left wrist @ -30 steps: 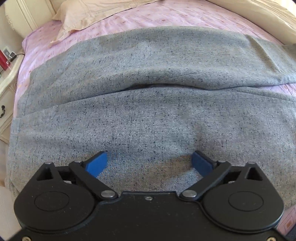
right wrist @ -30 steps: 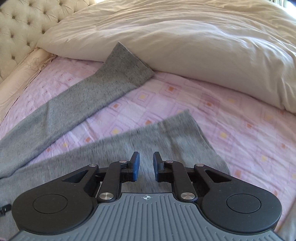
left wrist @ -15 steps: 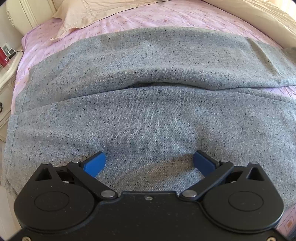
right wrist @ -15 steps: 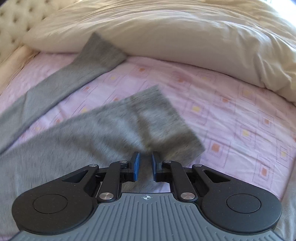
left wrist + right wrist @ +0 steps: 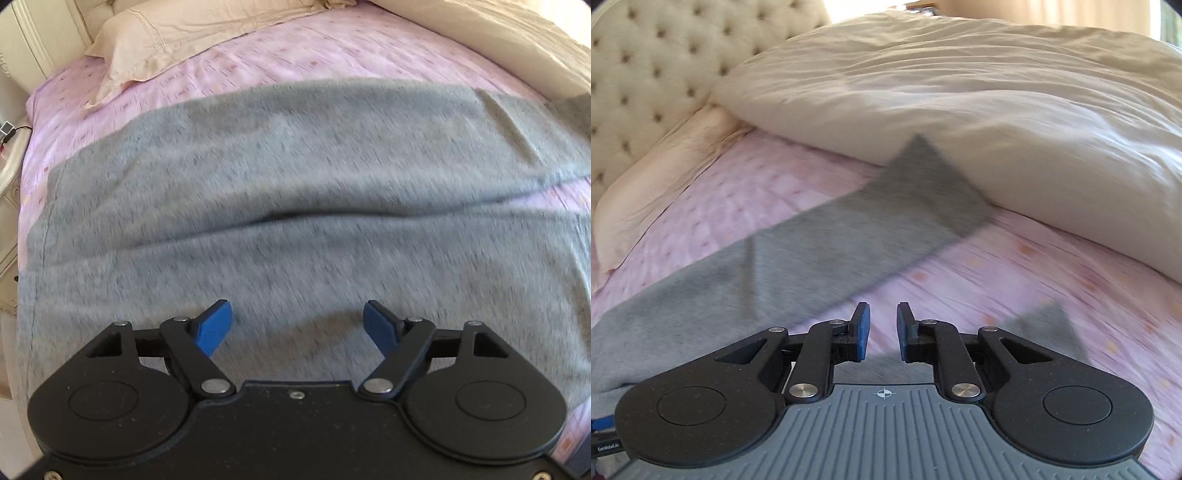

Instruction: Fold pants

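Grey pants (image 5: 295, 206) lie spread across a pink bed sheet (image 5: 295, 55), seen blurred in the left wrist view. My left gripper (image 5: 297, 325) is open, its blue pads wide apart just above the near waist part of the pants. In the right wrist view my right gripper (image 5: 882, 332) has its pads nearly together with a narrow gap. Grey cloth shows under and behind the pads, so whether it holds the near leg hem (image 5: 1049, 328) is unclear. The far pant leg (image 5: 849, 236) runs up to the duvet.
A cream duvet (image 5: 997, 110) lies bunched along the right of the bed. A cream pillow (image 5: 166, 44) and tufted headboard (image 5: 665, 74) are at the head. A white nightstand (image 5: 7, 155) stands at the left edge.
The right gripper has swung and lifted, so the near leg hem moved from ahead of the pads to below and right. The left gripper rose a little; both views are motion-blurred.
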Demonstrator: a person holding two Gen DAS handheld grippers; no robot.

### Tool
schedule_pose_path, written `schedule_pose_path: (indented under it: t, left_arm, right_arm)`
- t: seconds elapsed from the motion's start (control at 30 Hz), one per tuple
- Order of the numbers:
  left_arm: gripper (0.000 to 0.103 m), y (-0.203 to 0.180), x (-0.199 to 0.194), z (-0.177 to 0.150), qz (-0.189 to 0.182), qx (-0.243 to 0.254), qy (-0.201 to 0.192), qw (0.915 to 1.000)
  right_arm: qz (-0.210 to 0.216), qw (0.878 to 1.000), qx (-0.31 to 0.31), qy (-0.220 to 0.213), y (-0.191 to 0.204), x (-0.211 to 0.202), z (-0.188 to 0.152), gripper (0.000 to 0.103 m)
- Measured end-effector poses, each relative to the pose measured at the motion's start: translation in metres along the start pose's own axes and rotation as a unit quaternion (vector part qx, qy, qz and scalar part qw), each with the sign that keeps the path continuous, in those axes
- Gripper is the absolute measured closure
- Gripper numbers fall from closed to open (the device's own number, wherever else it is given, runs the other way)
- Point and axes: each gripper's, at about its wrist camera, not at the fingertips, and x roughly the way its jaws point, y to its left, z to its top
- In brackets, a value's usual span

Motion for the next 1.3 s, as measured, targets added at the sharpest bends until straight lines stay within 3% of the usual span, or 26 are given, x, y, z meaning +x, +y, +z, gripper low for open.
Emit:
schedule_pose_path:
  t: [0.17, 0.27, 0.4, 0.6, 0.73, 0.8, 1.0, 1.3]
  left_arm:
    - [0.023, 0.017, 0.012, 0.016, 0.005, -0.024, 0.009, 0.9997]
    - [0.021, 0.021, 0.03, 0.015, 0.002, -0.026, 0.03, 0.9992]
    - [0.018, 0.02, 0.035, 0.012, 0.004, -0.021, 0.02, 0.9996]
    - [0.014, 0.026, 0.037, 0.014, -0.007, -0.028, 0.027, 0.9992]
    - [0.012, 0.022, 0.037, 0.011, -0.004, -0.023, 0.018, 0.9996]
    - [0.012, 0.023, 0.038, 0.011, -0.007, -0.024, 0.017, 0.9995]
    - [0.011, 0.022, 0.04, 0.013, -0.008, -0.027, 0.014, 0.9995]
    - [0.01, 0.024, 0.039, 0.011, -0.006, -0.028, 0.008, 0.9995]
  right_arm:
    - [0.029, 0.998, -0.045, 0.019, 0.056, 0.039, 0.028, 0.087]
    - [0.042, 0.998, -0.027, 0.03, 0.078, 0.068, 0.048, 0.087]
    - [0.046, 0.998, 0.016, 0.042, 0.101, 0.112, 0.076, 0.087]
    - [-0.007, 0.997, 0.058, 0.047, 0.117, 0.167, 0.098, 0.087]
    - [-0.077, 0.992, 0.069, 0.066, 0.12, 0.192, 0.097, 0.087]
    - [-0.106, 0.989, 0.072, 0.079, 0.12, 0.198, 0.094, 0.087]
    - [-0.127, 0.987, 0.033, 0.094, 0.129, 0.198, 0.089, 0.086]
    - [-0.055, 0.992, 0.01, 0.11, 0.104, 0.167, 0.065, 0.098]
